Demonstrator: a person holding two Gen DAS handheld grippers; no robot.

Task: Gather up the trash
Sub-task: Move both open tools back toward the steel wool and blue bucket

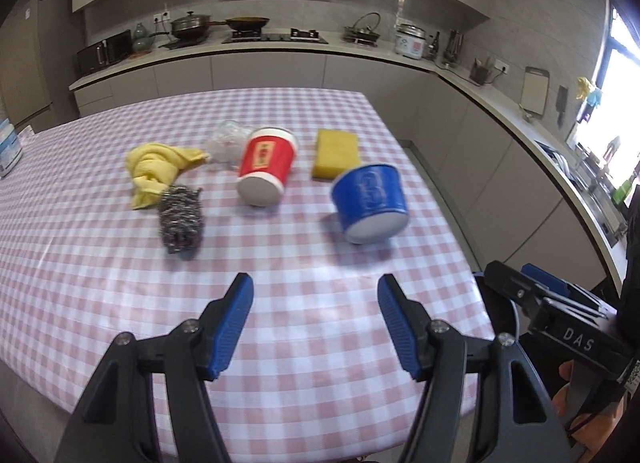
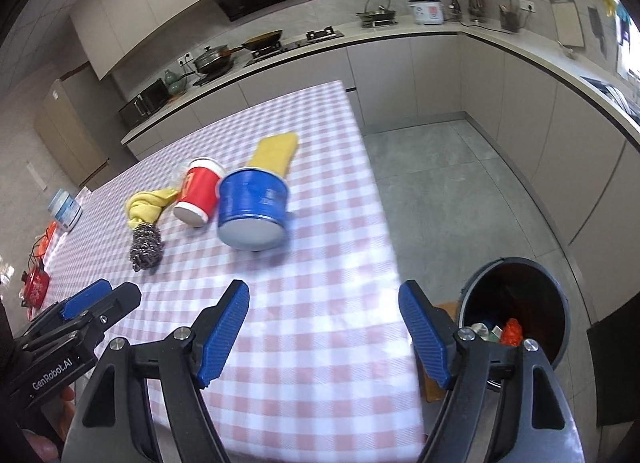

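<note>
On the pink checked table a red paper cup and a blue paper bowl lie on their sides, bottoms toward me. Crumpled clear plastic sits behind the red cup. My left gripper hovers open over the near table, nothing between its blue pads. My right gripper is open too, above the table's near right part, with the blue bowl and red cup ahead. A dark round bin holding several scraps stands on the floor past the right finger.
A yellow sponge, a yellow cloth and a steel scourer lie among the cups. A tissue pack and red items sit at the table's far left. Kitchen counters run behind and along the right.
</note>
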